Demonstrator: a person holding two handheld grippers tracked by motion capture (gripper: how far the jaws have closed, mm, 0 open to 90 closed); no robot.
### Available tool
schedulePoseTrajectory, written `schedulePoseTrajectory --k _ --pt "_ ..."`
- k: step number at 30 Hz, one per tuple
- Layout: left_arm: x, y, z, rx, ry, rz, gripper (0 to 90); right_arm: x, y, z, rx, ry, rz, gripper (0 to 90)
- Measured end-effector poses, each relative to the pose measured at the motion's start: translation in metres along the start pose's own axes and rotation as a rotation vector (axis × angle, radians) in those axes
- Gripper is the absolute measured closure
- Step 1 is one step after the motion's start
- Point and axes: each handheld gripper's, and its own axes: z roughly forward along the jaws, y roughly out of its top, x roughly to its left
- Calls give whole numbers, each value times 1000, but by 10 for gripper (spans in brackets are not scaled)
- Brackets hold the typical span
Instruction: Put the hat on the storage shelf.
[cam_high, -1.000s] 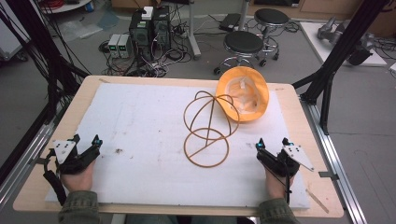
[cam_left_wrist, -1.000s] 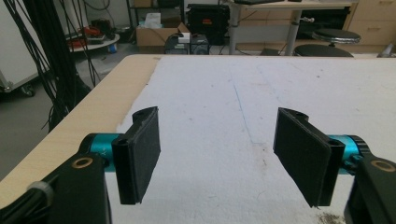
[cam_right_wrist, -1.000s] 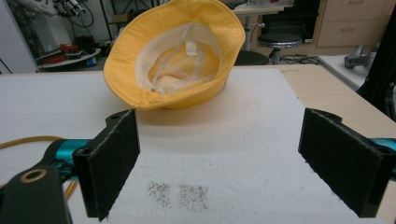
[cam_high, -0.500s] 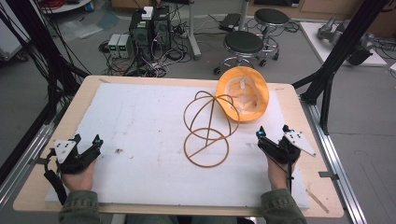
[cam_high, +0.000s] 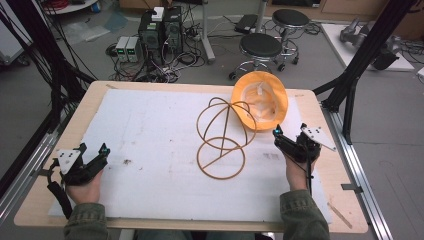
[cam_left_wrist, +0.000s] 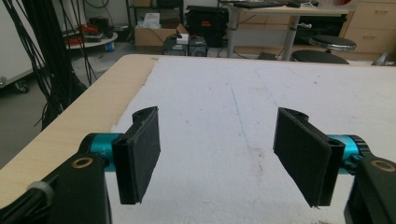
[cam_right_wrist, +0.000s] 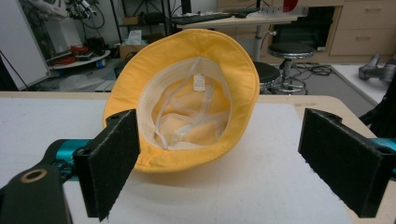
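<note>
A yellow bucket hat (cam_high: 261, 100) (cam_right_wrist: 187, 100) lies on its side at the far right of the white mat (cam_high: 150, 150), its pale lining and label facing me. A wooden wire hat stand (cam_high: 224, 137) made of hoops sits just left of it, touching the brim. My right gripper (cam_high: 289, 134) (cam_right_wrist: 233, 163) is open, a short way in front of the hat's brim, with nothing between its pads. At the near left corner my left gripper (cam_high: 93, 150) (cam_left_wrist: 219, 154) rests open over the bare mat.
The mat covers a wooden table (cam_high: 95, 100). Black frame posts (cam_high: 360, 60) rise at both sides. Beyond the far edge stand two stools (cam_high: 260, 47) and computer boxes (cam_high: 160, 30) amid cables on the floor.
My right gripper has moved forward, away from the near edge and toward the hat. The left gripper, hat and stand have stayed put.
</note>
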Motion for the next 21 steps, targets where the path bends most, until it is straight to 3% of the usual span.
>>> schedulePoseTrajectory --k 7,21 --pt "0 0 2 -2 -4 -5 319 1 11 13 18 -12 -26 116" --pt "-1 1 1 -8 -4 -10 319 -7 21 43 74 -21 17 117"
